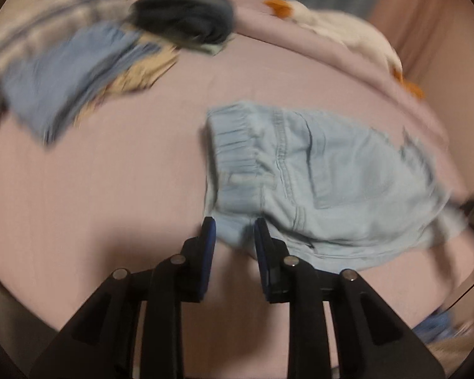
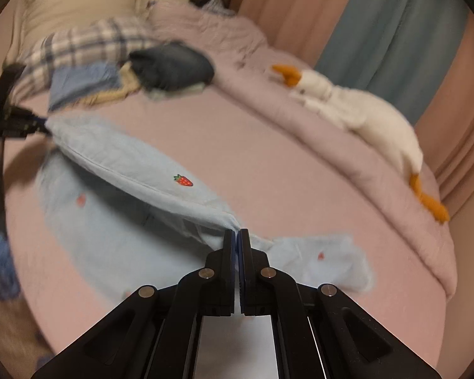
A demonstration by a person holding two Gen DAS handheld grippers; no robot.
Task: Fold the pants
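Observation:
Light blue pants (image 1: 331, 183) with small strawberry prints lie partly lifted over the pink bed sheet (image 1: 94, 189). In the left wrist view my left gripper (image 1: 234, 230) has a bunched corner of the pants near the elastic waistband between its blue pads, which stand a little apart around the cloth. In the right wrist view my right gripper (image 2: 236, 233) is shut on a pinch of the pants (image 2: 126, 164). A raised, taut fold runs from there to my left gripper (image 2: 31, 126) at the left edge. The lower layer rests on the sheet.
At the back left of the bed (image 2: 268, 164) lies a pile of clothes: a dark garment (image 2: 173, 66), a blue one (image 2: 82, 82) and a plaid one (image 2: 88, 41). A white plush goose (image 2: 363, 117) lies along the right side. Curtains (image 2: 395, 31) hang behind.

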